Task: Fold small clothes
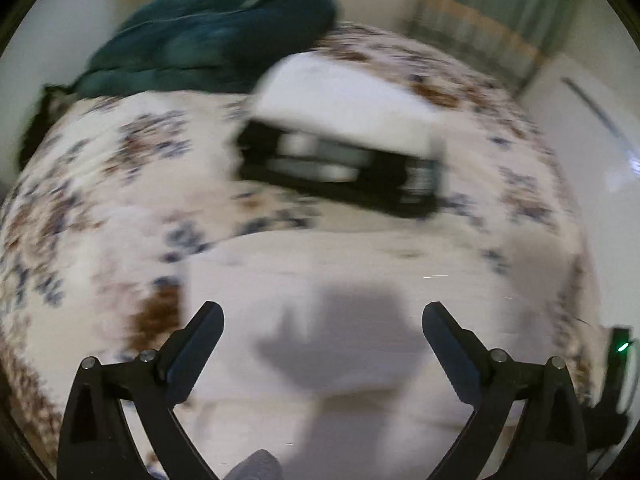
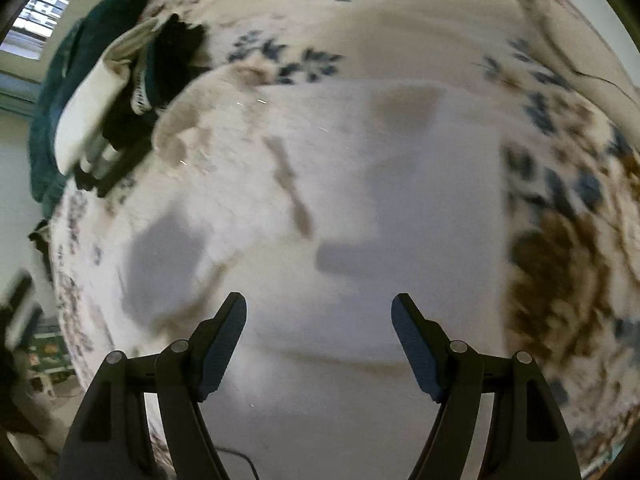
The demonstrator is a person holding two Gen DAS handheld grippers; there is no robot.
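Observation:
A pale white garment (image 1: pixel 320 304) lies spread flat on the floral bedspread (image 1: pixel 80 184), right under both grippers; it also shows in the right wrist view (image 2: pixel 420 200). My left gripper (image 1: pixel 322 314) is open and empty just above it. My right gripper (image 2: pixel 319 306) is open and empty above the same garment. A stack of folded clothes, white on top and black below (image 1: pixel 344 136), sits farther back on the bed; in the right wrist view the stack (image 2: pixel 116 92) is at the upper left. Both views are blurred by motion.
A dark teal blanket (image 1: pixel 212 36) is heaped at the far side of the bed, also at the left in the right wrist view (image 2: pixel 52 120). A window with blinds (image 2: pixel 44 4) is at the upper left. The bedspread (image 2: pixel 560 240) ends at the left.

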